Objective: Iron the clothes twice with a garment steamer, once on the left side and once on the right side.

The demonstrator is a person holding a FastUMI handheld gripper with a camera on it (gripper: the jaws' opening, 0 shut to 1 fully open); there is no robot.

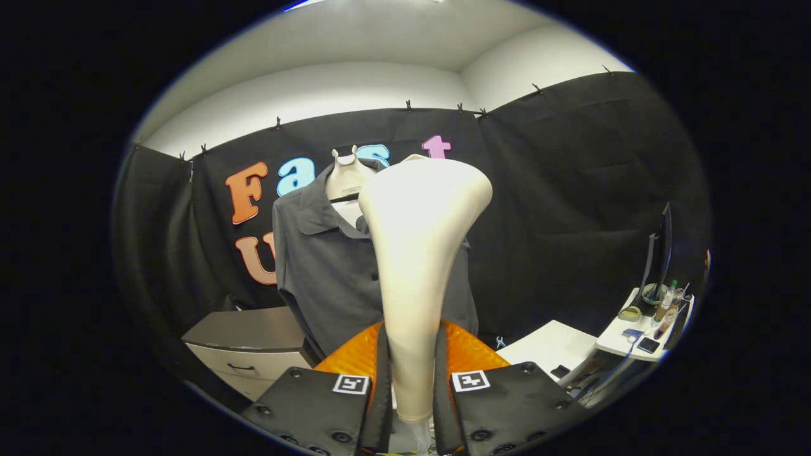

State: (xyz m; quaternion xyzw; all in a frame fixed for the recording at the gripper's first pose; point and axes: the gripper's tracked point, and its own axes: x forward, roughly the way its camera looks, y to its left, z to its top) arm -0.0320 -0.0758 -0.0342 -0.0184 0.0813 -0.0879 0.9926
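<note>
The tongs were clamped on the cream handle of the steamer, one finger pressed to each side of it, and the steamer stood upright between them with its broad head flaring at the top. Just beyond it hung the grey shirt on a pale dress form — collar open, buttons partly hidden behind the steamer. A grey drawer cabinet sat low to the left — a white surface to the right.
</note>
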